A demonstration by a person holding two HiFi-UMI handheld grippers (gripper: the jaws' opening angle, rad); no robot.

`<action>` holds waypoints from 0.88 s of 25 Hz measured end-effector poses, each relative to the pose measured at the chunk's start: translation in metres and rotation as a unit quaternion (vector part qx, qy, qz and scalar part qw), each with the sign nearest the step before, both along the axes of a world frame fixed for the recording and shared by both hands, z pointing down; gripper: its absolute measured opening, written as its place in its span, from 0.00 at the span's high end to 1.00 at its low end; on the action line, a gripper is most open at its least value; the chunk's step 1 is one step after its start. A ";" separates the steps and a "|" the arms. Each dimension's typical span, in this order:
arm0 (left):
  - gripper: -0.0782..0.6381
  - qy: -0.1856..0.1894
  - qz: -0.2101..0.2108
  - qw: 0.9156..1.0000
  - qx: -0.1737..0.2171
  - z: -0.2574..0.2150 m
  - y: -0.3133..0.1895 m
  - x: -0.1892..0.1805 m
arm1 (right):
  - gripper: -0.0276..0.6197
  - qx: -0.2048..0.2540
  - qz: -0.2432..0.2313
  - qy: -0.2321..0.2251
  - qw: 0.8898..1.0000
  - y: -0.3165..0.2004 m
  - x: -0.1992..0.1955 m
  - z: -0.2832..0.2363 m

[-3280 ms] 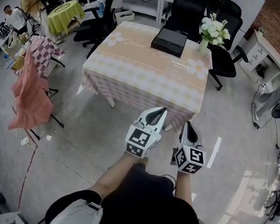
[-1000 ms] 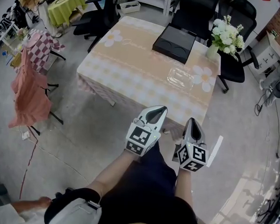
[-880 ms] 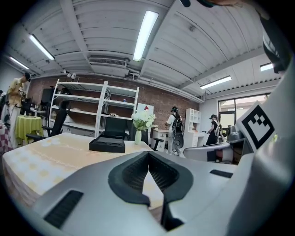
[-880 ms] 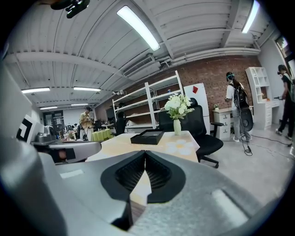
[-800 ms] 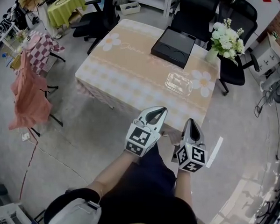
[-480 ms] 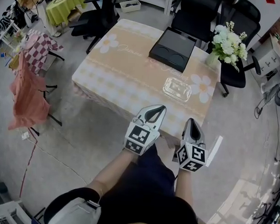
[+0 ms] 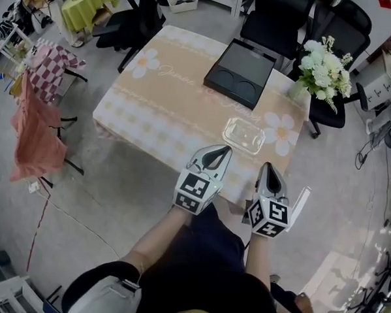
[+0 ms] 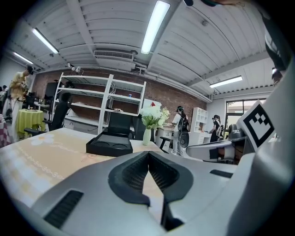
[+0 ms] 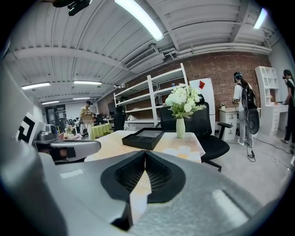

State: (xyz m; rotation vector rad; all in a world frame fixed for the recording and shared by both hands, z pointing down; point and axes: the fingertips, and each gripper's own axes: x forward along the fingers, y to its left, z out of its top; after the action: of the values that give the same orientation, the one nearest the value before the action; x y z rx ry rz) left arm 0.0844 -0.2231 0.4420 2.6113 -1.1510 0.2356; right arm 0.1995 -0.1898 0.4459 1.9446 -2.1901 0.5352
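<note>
Head view shows both grippers at lower centre, held side by side. The left gripper is clenched: in the left gripper view its jaws are pressed together at the tips, and nothing is gripped between them. The right gripper is likewise closed and empty, as is seen in the right gripper view. No contact with any object is seen for either one.

The dish, of clear material, is set on the table close to its lower edge, just above and between the two gripper tips in the frame. The left tip is seen just beside the dish's lower left corner. A box is placed further up the table, and flowers are stood at its upper right corner.

Compared with 3.3 s ago, the dish is newly seen on the table. The grippers, then over floor well apart from the table, are now seen against its near edge. The jaws are unchanged from 0.9 s ago.
</note>
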 end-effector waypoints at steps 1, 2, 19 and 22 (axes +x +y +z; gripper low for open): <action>0.88 -0.001 -0.003 1.000 0.000 -0.001 -0.005 0.000 | 0.95 -0.001 -0.002 0.000 1.000 -0.005 0.001 0.001; 0.88 -0.002 -0.006 1.000 0.001 -0.002 -0.010 0.000 | 0.95 -0.001 -0.003 -0.001 1.000 -0.010 0.002 0.001; 0.88 -0.021 -0.017 0.999 -0.016 0.024 -0.061 0.005 | 0.95 -0.012 -0.030 0.002 0.999 -0.071 0.009 0.021; 0.88 -0.023 -0.016 0.999 -0.022 0.032 -0.069 0.008 | 0.95 -0.014 -0.034 0.004 0.999 -0.079 0.011 0.025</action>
State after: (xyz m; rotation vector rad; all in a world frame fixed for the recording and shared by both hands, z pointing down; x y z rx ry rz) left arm 0.0921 -0.2918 0.4739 2.5582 -1.1887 0.3119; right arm 0.2102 -0.2690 0.4711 1.8480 -2.2224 0.5428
